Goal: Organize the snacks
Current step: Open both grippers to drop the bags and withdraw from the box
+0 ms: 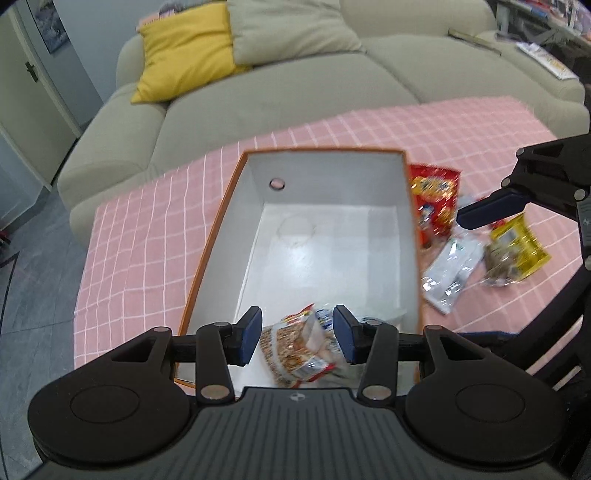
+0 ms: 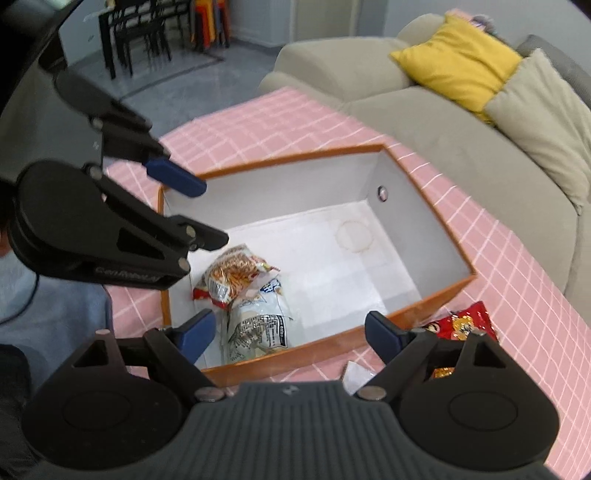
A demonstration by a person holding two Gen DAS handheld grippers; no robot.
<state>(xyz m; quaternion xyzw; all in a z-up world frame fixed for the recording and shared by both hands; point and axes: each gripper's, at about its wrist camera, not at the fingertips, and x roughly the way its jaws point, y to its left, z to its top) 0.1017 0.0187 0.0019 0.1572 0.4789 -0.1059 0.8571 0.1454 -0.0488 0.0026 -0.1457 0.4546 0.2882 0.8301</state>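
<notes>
Two snack packets [image 2: 243, 295] lie at the near end of the orange-rimmed box [image 2: 424, 177] on the pink checked cloth [image 1: 147, 229]. Left gripper [image 1: 297, 338] and right gripper [image 2: 291, 334] hover above, fingers spread, gripping nothing. Red packet [image 1: 434, 201], silver packet [image 1: 452, 267] and yellow packet [image 1: 515, 247] lie beside the box.

A beige sofa [image 1: 280, 92] runs along the far side of the table, whose pink checked cloth [image 1: 147, 221] nearly meets its seat. A yellow cushion [image 1: 184, 48] leans against the sofa's back beside a beige cushion [image 1: 288, 29]. Beyond the sofa's end stand dark chairs [image 2: 140, 33].
</notes>
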